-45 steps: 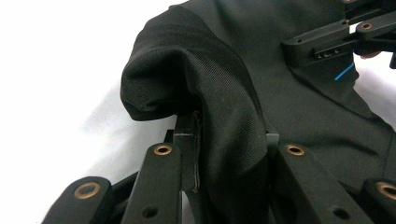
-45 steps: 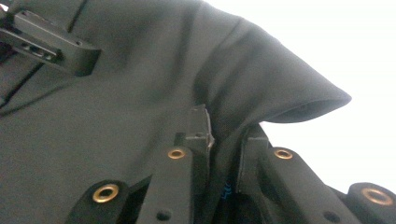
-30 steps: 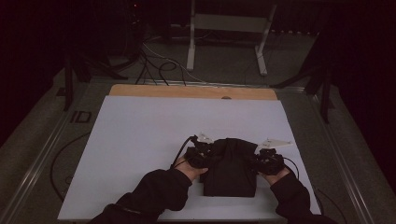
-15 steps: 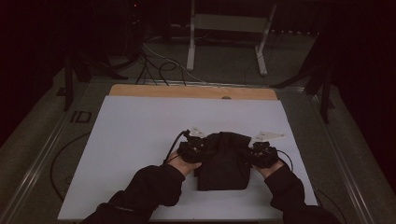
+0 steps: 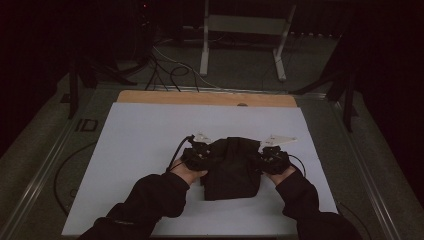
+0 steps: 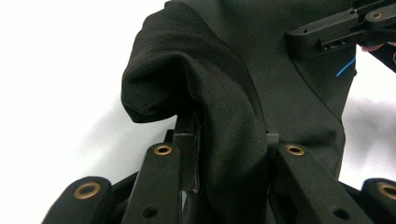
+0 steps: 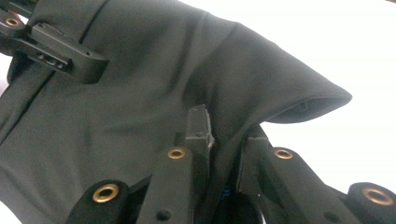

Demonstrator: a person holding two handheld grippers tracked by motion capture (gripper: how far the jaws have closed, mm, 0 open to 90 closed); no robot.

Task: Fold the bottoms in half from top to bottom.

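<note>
Since a second earlier, both my grippers had drawn inward toward each other, bunching the black garment between them. At nine o'clock of the cloth, my left gripper was clamped on a raised fold of its edge; in the left gripper view the fabric sat pinched between the jaws of that gripper. The garment lay on the white tabletop, toward its six o'clock edge, rumpled and lifted at both sides. At three o'clock of the cloth, my right gripper was likewise closed on a fold, the cloth squeezed between the jaws of that gripper.
</note>
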